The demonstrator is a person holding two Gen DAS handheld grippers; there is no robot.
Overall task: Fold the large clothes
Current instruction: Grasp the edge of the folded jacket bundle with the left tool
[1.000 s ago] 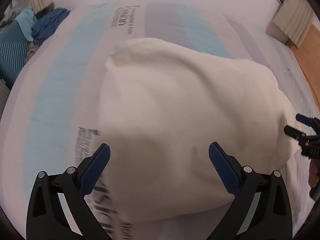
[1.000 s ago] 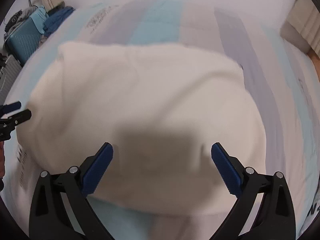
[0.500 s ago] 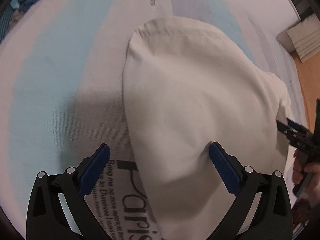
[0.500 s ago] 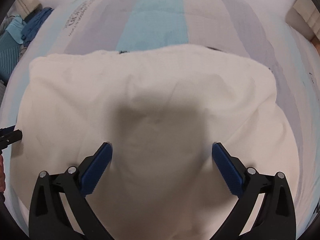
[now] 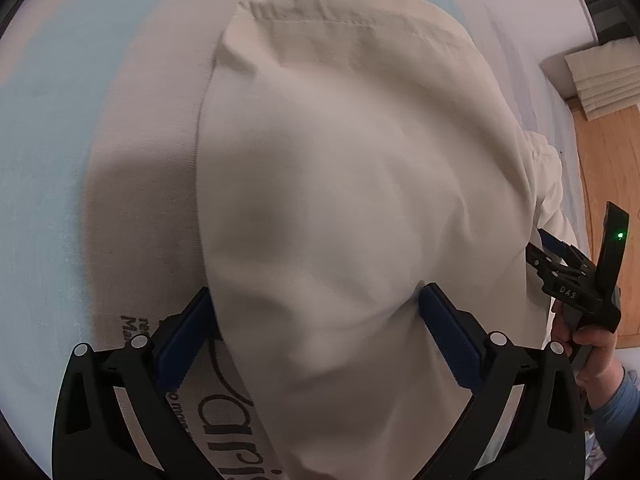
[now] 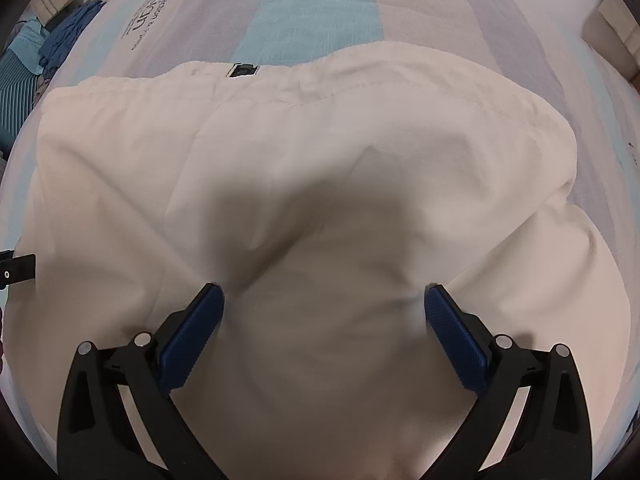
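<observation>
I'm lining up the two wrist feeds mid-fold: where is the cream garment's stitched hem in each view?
Left wrist: the stitched hem arcs across the top centre, at the far end of the cream garment.
Right wrist: it runs across the upper middle, beside a small black tag.
Shared landmark: the printed lettering on the striped bedsheet.

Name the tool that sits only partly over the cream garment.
The left tool: one finger hangs over the printed sheet. The right tool has garment under both fingers.
</observation>
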